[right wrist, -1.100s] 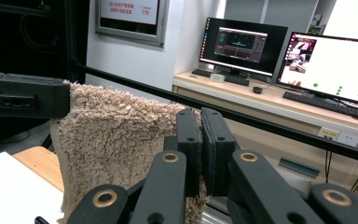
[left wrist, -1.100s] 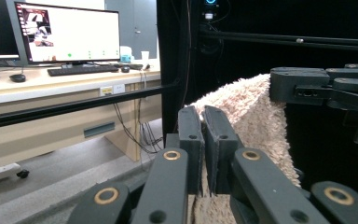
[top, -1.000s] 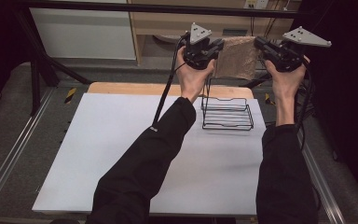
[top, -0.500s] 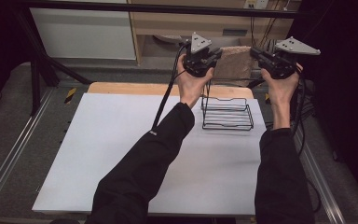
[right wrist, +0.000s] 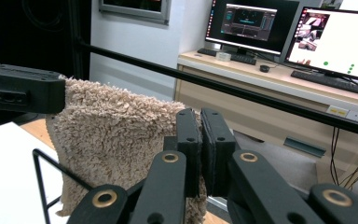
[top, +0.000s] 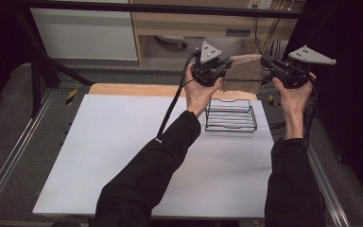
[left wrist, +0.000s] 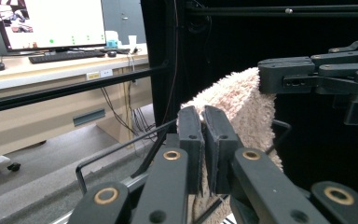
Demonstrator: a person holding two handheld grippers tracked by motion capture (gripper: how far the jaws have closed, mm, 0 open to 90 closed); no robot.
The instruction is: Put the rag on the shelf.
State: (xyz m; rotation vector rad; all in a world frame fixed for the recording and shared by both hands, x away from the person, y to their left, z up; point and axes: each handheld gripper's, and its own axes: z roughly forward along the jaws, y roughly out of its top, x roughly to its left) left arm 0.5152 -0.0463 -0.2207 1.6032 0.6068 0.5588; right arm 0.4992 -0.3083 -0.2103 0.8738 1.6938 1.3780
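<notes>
A beige fluffy towel (top: 244,73) hangs stretched in the air between my two grippers, above the far edge of a black wire rack (top: 230,115). My left gripper (top: 223,68) is shut on the towel's left top corner. My right gripper (top: 266,64) is shut on its right top corner. In the left gripper view the towel (left wrist: 237,100) runs from my closed jaws to the other gripper (left wrist: 279,77). In the right gripper view the towel (right wrist: 116,135) hangs over the rack's wire (right wrist: 51,163).
The rack stands at the far right of a white board (top: 123,156) on the table. A wooden strip (top: 123,90) lies along the board's far edge. Metal rails (top: 9,161) flank the table. A desk with monitors (right wrist: 335,39) stands beyond.
Both grippers have come down a little with the towel held between them, so the towel now hangs closer over the rack.
</notes>
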